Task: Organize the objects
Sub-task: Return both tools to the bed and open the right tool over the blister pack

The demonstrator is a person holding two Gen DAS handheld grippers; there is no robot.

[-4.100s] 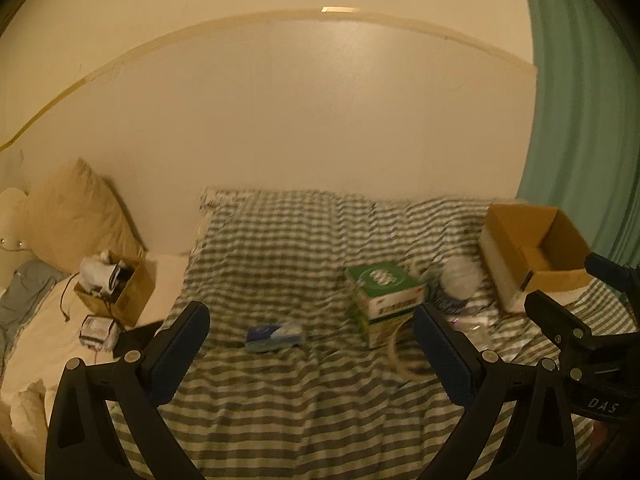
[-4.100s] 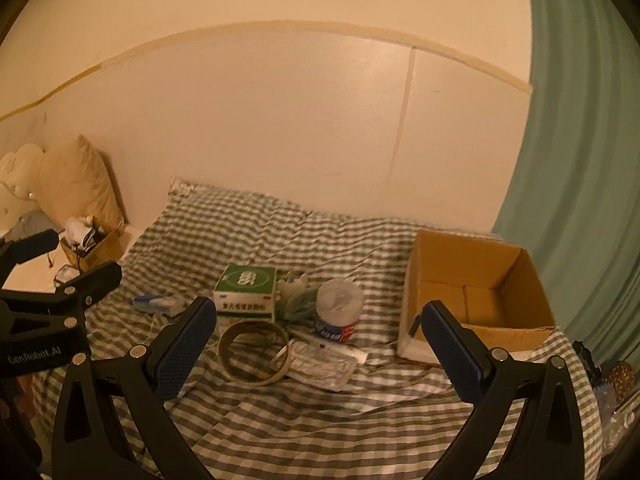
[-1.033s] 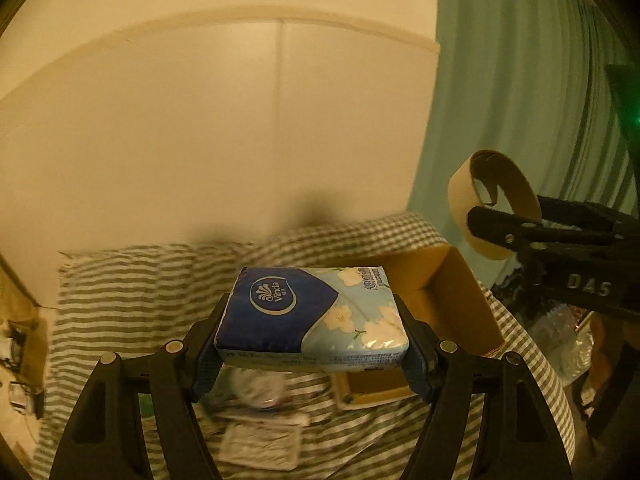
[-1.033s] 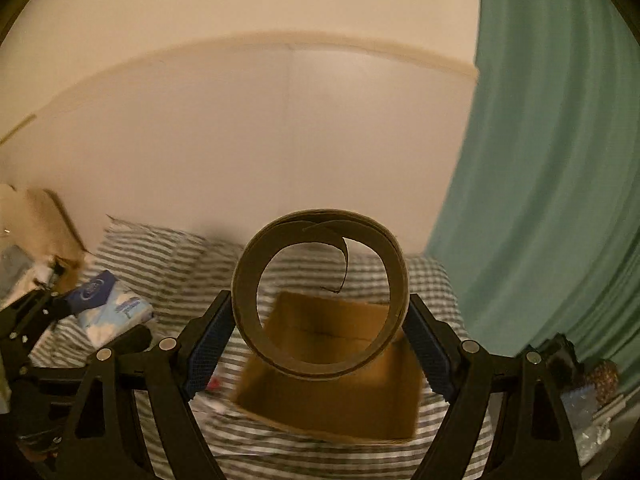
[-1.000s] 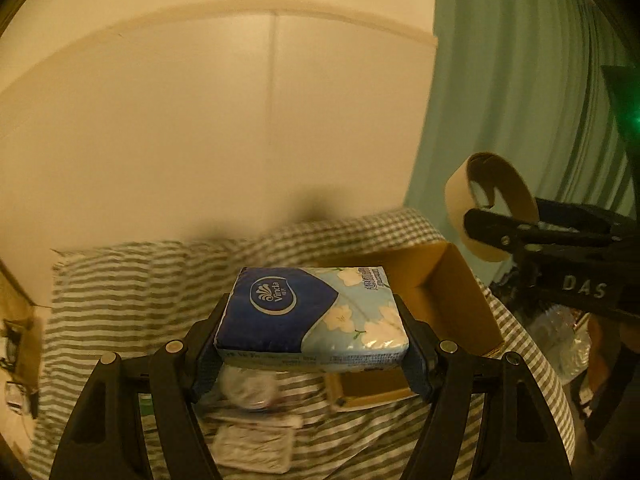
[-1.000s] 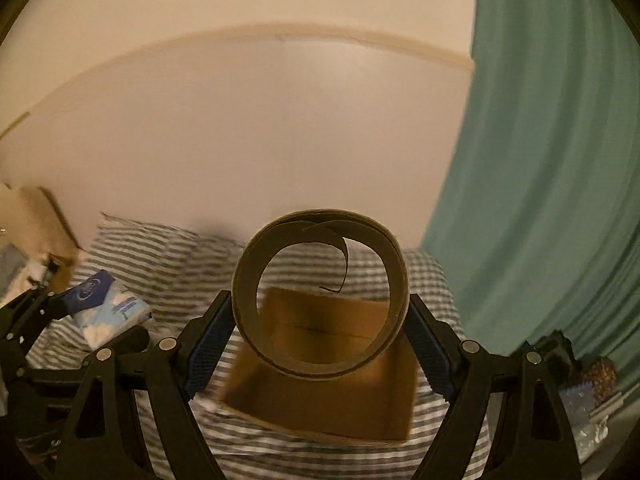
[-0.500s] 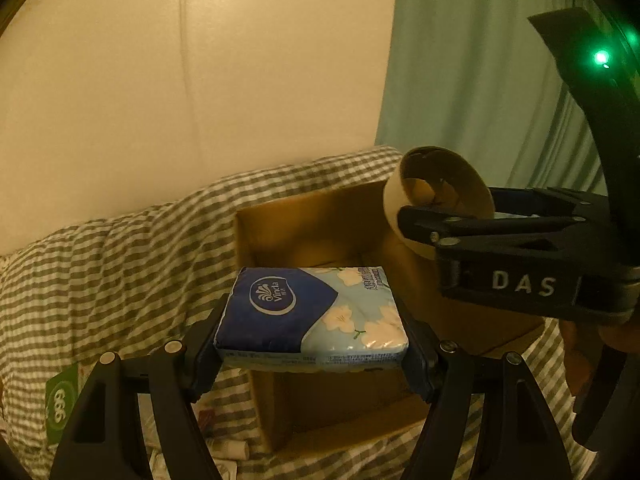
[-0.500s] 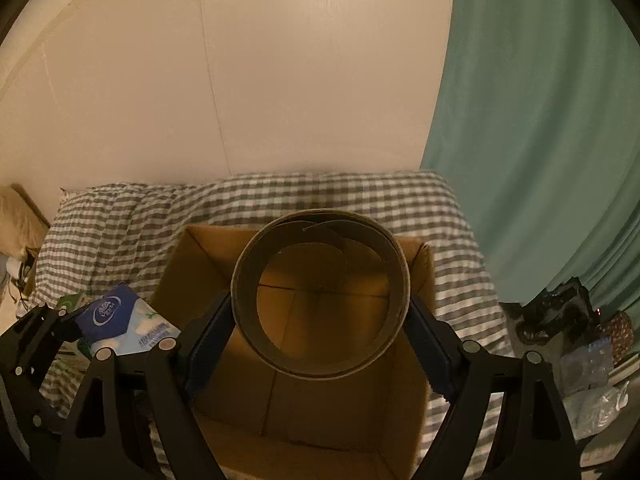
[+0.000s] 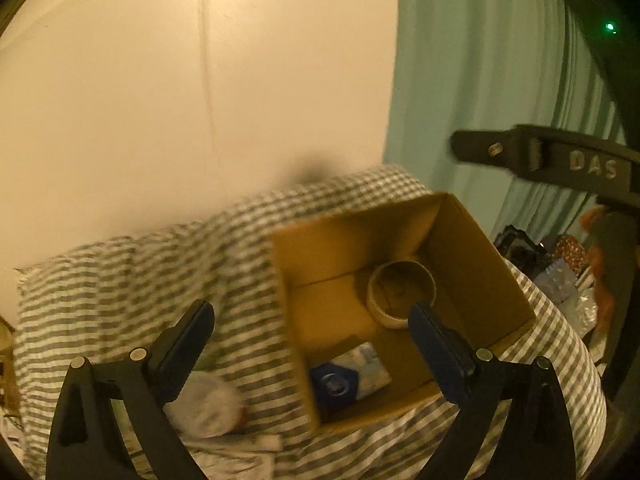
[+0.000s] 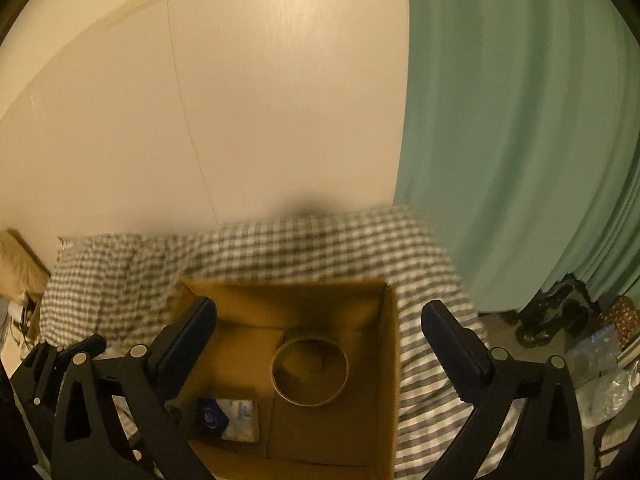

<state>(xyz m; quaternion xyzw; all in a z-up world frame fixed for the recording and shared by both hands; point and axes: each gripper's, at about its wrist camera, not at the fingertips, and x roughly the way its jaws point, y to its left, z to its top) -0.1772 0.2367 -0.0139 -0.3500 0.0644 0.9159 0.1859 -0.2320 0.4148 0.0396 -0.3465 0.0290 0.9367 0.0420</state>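
Note:
An open cardboard box (image 9: 460, 236) (image 10: 390, 344) stands on the checked bedspread. A blue tissue pack (image 9: 352, 380) (image 10: 230, 418) lies on its floor at the near left. A cardboard tape ring (image 9: 400, 292) (image 10: 310, 372) lies flat on its floor further right. My left gripper (image 9: 312, 344) is open and empty above the box's near left side. My right gripper (image 10: 320, 344) is open and empty above the box. The right gripper's arm also shows in the left wrist view (image 9: 552, 160).
The checked bedspread (image 9: 120, 280) runs to a cream wall. A green curtain (image 10: 520, 120) hangs at the right. A white round container (image 9: 204, 404) and flat packets (image 9: 236, 446) lie left of the box. Bags and clutter (image 10: 580, 340) sit on the floor at the right.
Both grippers have opened. The tissue pack has dropped from the left gripper into the box, and the tape ring has dropped from the right gripper into the box. Both grippers have risen.

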